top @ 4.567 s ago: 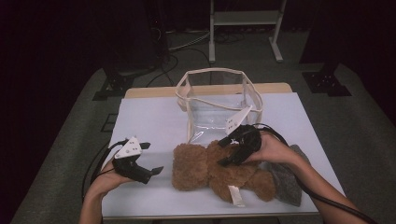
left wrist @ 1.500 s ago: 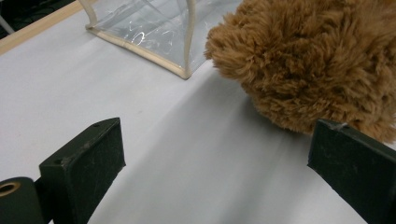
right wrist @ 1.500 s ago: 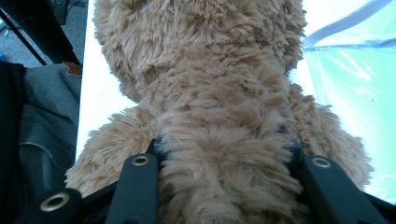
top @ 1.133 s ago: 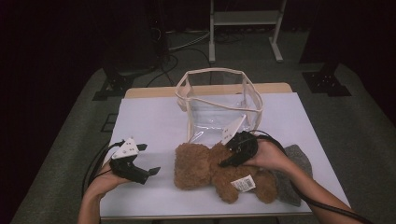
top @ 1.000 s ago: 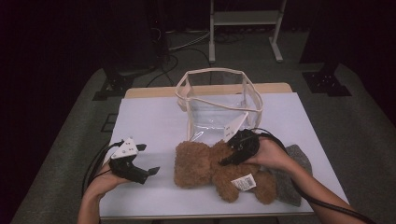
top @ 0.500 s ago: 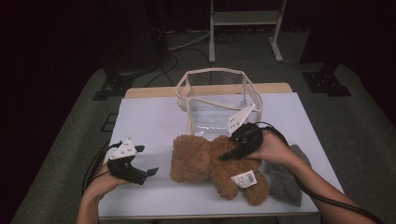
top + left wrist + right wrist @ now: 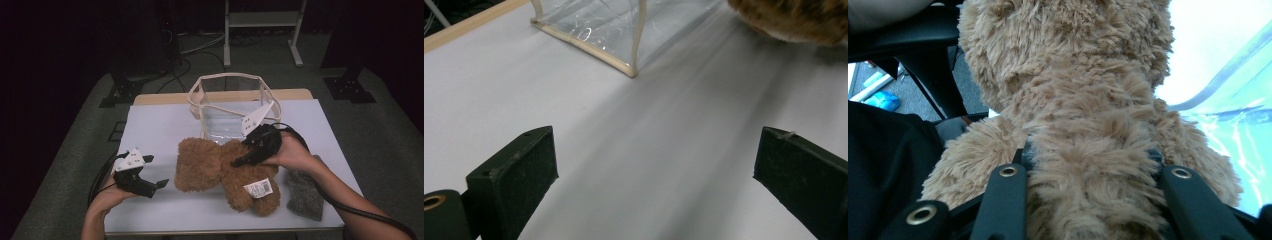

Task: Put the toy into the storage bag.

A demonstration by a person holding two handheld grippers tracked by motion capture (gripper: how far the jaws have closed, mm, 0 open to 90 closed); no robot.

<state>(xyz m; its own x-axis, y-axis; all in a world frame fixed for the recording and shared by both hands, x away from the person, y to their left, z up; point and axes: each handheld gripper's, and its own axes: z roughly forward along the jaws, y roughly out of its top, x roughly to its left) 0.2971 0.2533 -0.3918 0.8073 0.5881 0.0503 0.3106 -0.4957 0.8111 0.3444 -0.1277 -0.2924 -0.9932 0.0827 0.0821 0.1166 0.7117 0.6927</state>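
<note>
Teddy bear (image 7: 227, 172) at mid-table, before the clear bag (image 7: 232, 107). Left gripper (image 7: 152, 185) spread and empty on the table; right gripper (image 7: 241, 160) pinches the bear's body — lift it clear of the rim, then lower straight in.

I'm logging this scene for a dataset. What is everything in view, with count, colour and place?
teddy bear: one, brown, table centre, white tag on it
clear bag: one, transparent with cream trim, behind the bear
grey cloth: one, grey, table's right edge
table: one, white top
stand: one, white, on the floor behind
left tool: one, black, open, above the table's left
right tool: one, black, shut on the bear's body
</note>
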